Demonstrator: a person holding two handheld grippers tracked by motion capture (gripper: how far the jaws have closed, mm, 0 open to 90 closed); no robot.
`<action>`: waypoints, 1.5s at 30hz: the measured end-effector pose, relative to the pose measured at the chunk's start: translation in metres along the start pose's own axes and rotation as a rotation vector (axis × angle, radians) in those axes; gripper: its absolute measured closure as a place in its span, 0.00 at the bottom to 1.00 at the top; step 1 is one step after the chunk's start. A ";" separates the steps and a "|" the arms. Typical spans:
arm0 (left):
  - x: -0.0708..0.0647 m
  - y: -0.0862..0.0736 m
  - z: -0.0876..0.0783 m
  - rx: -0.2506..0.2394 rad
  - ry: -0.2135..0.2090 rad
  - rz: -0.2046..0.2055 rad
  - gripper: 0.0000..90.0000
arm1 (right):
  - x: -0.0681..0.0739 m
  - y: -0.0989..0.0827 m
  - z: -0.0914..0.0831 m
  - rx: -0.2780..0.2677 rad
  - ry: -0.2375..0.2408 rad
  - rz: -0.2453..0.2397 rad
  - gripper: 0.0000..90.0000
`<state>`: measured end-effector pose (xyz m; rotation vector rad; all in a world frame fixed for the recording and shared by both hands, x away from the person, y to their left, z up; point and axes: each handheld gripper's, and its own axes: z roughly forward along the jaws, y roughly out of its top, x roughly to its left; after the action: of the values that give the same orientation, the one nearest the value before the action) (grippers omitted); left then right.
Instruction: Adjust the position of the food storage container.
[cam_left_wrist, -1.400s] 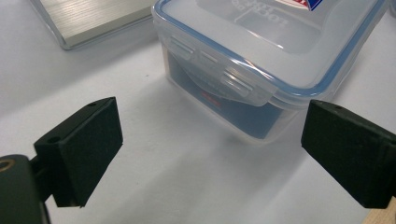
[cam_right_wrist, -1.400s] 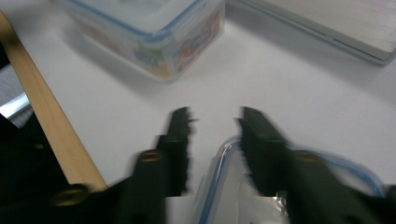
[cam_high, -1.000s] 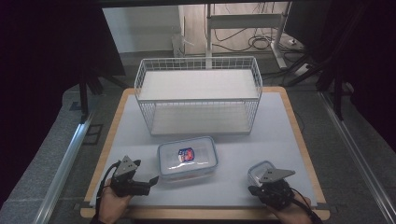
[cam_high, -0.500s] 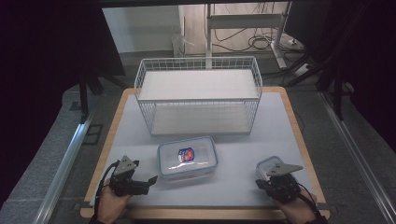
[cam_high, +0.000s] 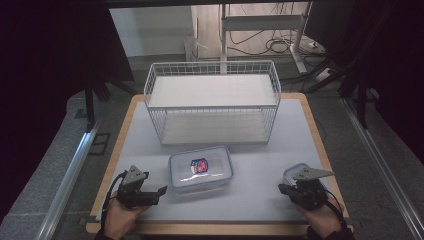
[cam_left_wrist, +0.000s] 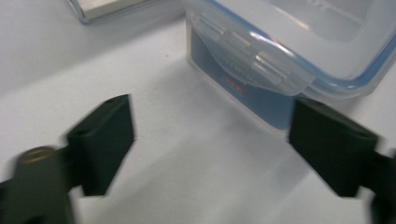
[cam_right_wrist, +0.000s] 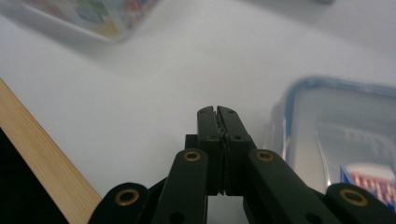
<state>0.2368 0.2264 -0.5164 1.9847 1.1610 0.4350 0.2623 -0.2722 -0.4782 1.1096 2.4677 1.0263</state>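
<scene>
At table centre-front, a clear rectangular plastic container with blue-rimmed snap lid (cam_high: 200, 170) sits flat on the white table mat with wooden edge (cam_high: 280, 150), red-blue label on top. Behind it, a white wire basket (cam_high: 212, 102) stands upright, well apart. Left gripper (cam_high: 159, 191) rests near the front-left edge, just beside the container's left end, jaws wide apart, nothing between; the left gripper view shows the lid's latch (cam_left_wrist: 247, 58) close ahead. Right gripper (cam_high: 281, 189) at front-right, jaws pressed together on nothing. A 2nd small clear blue-rimmed container (cam_right_wrist: 341, 140) lies just beside it.
</scene>
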 end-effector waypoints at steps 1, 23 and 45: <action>-0.001 0.002 -0.001 -0.004 0.003 -0.003 0.35 | 0.001 0.006 0.003 -0.020 0.020 0.007 0.99; 0.004 0.027 0.040 0.050 -0.039 -0.083 1.00 | 0.019 0.070 0.084 -0.026 0.082 0.004 1.00; -0.018 0.051 0.069 0.052 -0.081 -0.035 1.00 | 0.020 0.065 0.088 0.037 0.019 -0.018 1.00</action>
<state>0.2998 0.1659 -0.5199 2.0044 1.1646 0.3068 0.3263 -0.1836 -0.4957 1.0914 2.5168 0.9937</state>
